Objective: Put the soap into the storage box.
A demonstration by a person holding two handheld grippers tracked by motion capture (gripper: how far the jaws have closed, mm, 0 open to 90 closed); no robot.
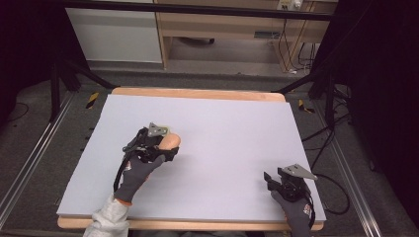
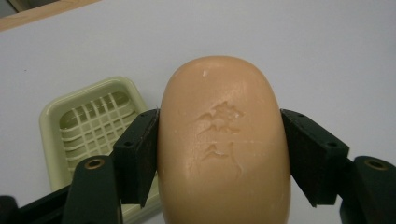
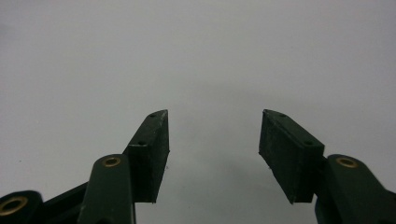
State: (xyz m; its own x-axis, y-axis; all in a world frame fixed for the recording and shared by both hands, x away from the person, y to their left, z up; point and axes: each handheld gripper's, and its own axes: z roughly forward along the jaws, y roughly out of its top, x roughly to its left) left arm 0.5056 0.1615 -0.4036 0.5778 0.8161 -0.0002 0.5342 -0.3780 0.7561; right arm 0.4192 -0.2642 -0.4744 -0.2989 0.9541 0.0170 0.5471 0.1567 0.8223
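A peach-coloured oval soap bar (image 2: pixel 224 149) with an embossed mark is clamped by its sides between the jaws of my left gripper (image 2: pixel 219 116). In the high view the left gripper (image 1: pixel 168 147) holds the soap (image 1: pixel 173 140) left of the table's middle. A pale green soap dish (image 2: pixel 88 126) with a slotted grid floor lies on the table just behind and to the left of the soap, partly hidden by the left jaw. My right gripper (image 3: pixel 214 140) is open over bare table, and it sits near the front right corner (image 1: pixel 268 180).
The white board (image 1: pixel 222 123) covers a wooden table whose edge (image 1: pixel 197 92) shows at the back. Black frame legs and cables stand on the floor to both sides, and a wooden cabinet (image 1: pixel 222 24) stands behind.
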